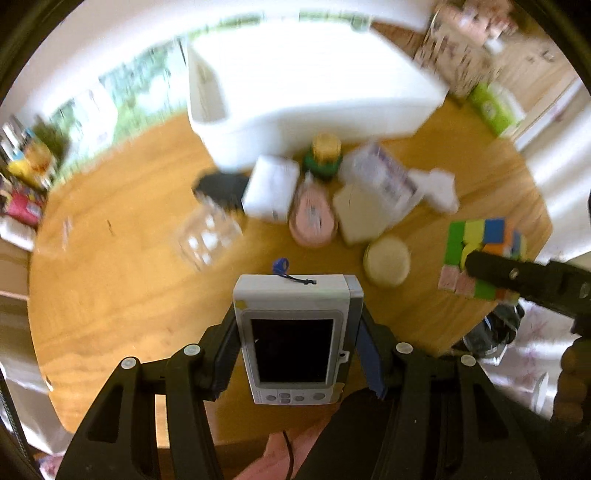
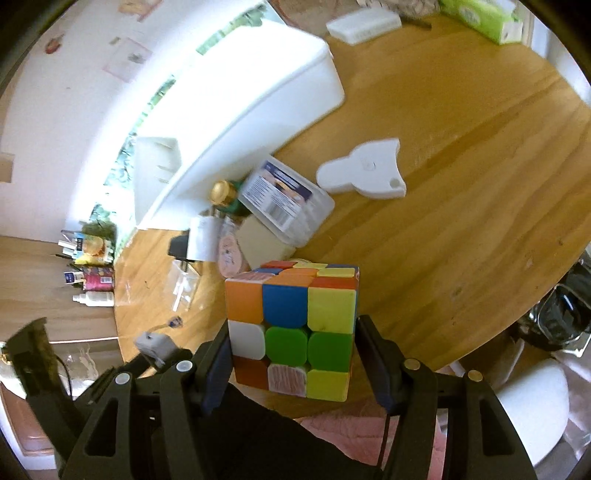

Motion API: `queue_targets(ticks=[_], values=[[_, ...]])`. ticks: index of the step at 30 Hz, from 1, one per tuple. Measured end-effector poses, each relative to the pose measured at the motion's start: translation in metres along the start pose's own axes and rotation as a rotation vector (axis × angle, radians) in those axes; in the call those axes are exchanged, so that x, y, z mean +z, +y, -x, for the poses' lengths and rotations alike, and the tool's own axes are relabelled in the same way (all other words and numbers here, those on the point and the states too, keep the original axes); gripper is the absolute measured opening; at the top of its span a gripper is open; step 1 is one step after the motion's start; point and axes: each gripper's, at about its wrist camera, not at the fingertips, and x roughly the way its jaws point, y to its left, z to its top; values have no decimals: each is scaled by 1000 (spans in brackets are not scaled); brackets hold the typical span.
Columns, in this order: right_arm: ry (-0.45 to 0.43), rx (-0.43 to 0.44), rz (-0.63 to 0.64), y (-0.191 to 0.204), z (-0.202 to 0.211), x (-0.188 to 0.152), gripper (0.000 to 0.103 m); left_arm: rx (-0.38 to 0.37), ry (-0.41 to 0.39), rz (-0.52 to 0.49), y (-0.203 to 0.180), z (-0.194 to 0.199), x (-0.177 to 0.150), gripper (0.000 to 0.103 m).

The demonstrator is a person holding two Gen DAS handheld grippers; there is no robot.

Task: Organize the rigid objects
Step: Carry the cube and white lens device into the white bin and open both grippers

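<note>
My left gripper (image 1: 295, 354) is shut on a grey handheld device (image 1: 293, 332) with a dark screen and a blue cord, held above the wooden table (image 1: 122, 280). My right gripper (image 2: 291, 354) is shut on a colourful puzzle cube (image 2: 293, 325), also lifted over the table. In the left wrist view that cube (image 1: 484, 243) shows at the right, with one black finger of the right gripper across it. In the right wrist view the device's grey top (image 2: 155, 345) peeks in at the lower left. A large white bin (image 1: 306, 81) stands at the table's far side.
Before the bin lie a white box (image 1: 271, 192), a green jar with a gold lid (image 1: 325, 155), a pink round tin (image 1: 314, 218), a clear labelled case (image 2: 286, 201), a cream disc (image 1: 387, 260), a clear glass jar (image 1: 207, 236) and a white flat piece (image 2: 364, 170). A green tissue box (image 2: 484, 16) stands far right.
</note>
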Motion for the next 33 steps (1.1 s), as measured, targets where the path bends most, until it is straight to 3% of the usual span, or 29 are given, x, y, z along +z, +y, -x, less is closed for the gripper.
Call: queue_targets(ticks=[8, 16, 26, 33], values=[[-131, 29, 76, 29, 23, -9, 63, -26, -218, -45, 12, 32, 34, 60], [-292, 31, 196, 53, 48, -14, 63, -63, -388, -70, 14, 43, 39, 60], [-455, 61, 278, 65, 64, -2, 63, -110, -534, -56, 22, 58, 57, 60], [-539, 98, 325, 73, 67, 24, 63, -87, -560, -56, 26, 53, 87, 60]])
